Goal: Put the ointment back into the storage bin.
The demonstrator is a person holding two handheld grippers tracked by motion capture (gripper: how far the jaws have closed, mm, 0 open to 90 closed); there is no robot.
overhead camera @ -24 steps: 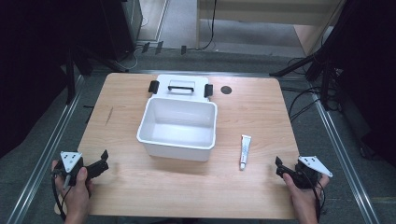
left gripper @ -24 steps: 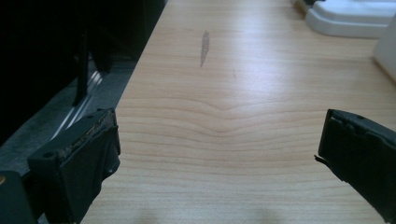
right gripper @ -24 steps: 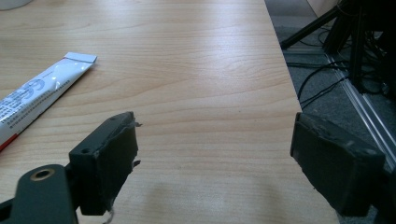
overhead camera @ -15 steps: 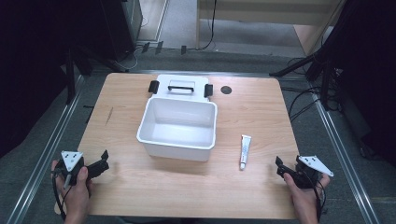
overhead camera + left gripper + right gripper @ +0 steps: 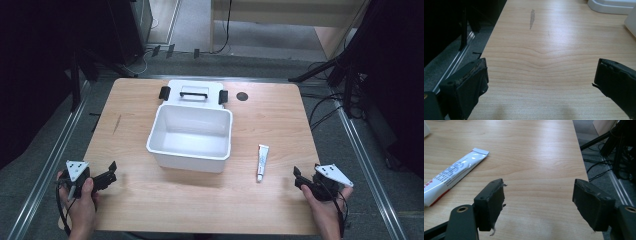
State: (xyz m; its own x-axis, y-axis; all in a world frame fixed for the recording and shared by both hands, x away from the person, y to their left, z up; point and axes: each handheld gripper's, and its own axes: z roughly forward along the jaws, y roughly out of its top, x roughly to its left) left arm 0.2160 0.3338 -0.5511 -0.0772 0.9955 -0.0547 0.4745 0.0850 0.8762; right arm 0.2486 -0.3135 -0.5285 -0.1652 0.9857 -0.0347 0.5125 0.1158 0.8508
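Nothing moved; both hands low, right gripper near tube.

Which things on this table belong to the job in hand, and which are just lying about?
Job in hand:
- tube, nearest the right gripper
- white box, open and empty
- lid, lying behind the box

Lying about:
- dark round hole in the table
- grey scuff near the left edge

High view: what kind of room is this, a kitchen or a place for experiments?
Probably a lab set up for recording, not a kitchen. A bare wooden table stands between metal rails, loose cables trail over the grey floor, and dark stands ring it.
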